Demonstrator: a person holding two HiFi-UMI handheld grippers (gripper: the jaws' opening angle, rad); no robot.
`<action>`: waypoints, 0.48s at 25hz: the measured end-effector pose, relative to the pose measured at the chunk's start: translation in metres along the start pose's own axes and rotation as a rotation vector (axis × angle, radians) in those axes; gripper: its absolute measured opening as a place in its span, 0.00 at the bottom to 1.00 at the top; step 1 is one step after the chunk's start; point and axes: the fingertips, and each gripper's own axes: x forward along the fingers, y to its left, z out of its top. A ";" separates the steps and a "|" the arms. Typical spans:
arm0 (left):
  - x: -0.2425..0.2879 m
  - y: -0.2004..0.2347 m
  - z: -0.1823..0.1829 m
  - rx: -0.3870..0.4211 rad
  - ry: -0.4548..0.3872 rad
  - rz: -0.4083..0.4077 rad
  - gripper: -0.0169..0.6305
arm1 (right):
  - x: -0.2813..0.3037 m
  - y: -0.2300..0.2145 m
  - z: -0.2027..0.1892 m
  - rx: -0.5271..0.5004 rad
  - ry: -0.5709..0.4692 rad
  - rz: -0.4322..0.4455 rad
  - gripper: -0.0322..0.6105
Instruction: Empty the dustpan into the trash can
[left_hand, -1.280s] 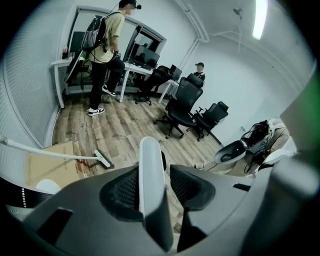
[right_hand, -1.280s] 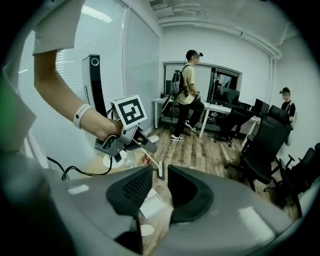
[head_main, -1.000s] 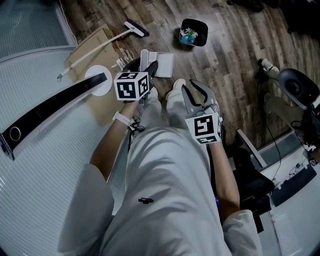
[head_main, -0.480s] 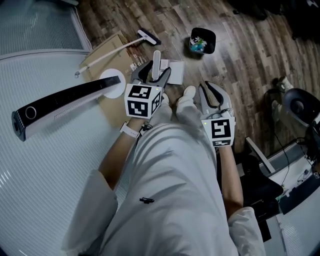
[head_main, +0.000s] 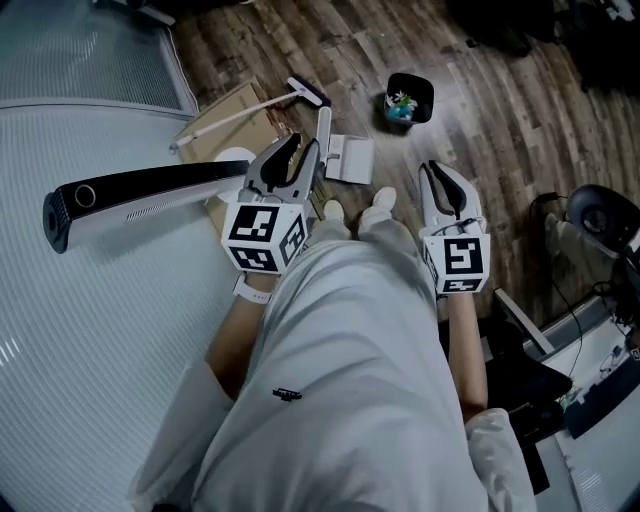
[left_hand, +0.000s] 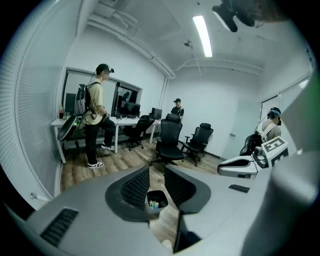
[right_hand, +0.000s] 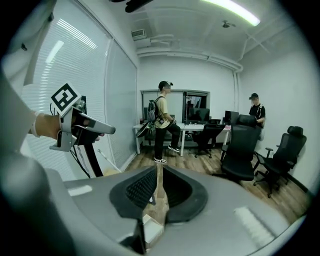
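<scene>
Left claw (head_main: 298, 152) and right claw (head_main: 434, 172) released, empty, jaws just closing further; trash can (head_main: 410, 98) at one o'clock from dustpan (head_main: 352, 160).

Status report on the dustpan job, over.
Left gripper, right gripper: jaws have just been closing, nothing between them. Dustpan on floor, not held. Trash can beyond, nothing between.

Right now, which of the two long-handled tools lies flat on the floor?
The broom, its white handle flat across the cardboard; the dustpan has its handle upright.
</scene>
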 end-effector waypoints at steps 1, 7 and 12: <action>-0.006 -0.002 0.006 0.014 -0.022 0.004 0.15 | -0.004 -0.002 0.004 0.006 -0.010 -0.007 0.12; -0.031 -0.016 0.036 0.064 -0.118 0.004 0.04 | -0.027 -0.011 0.033 0.041 -0.069 -0.042 0.09; -0.034 -0.024 0.055 0.062 -0.164 -0.022 0.04 | -0.033 -0.013 0.059 0.003 -0.105 -0.042 0.07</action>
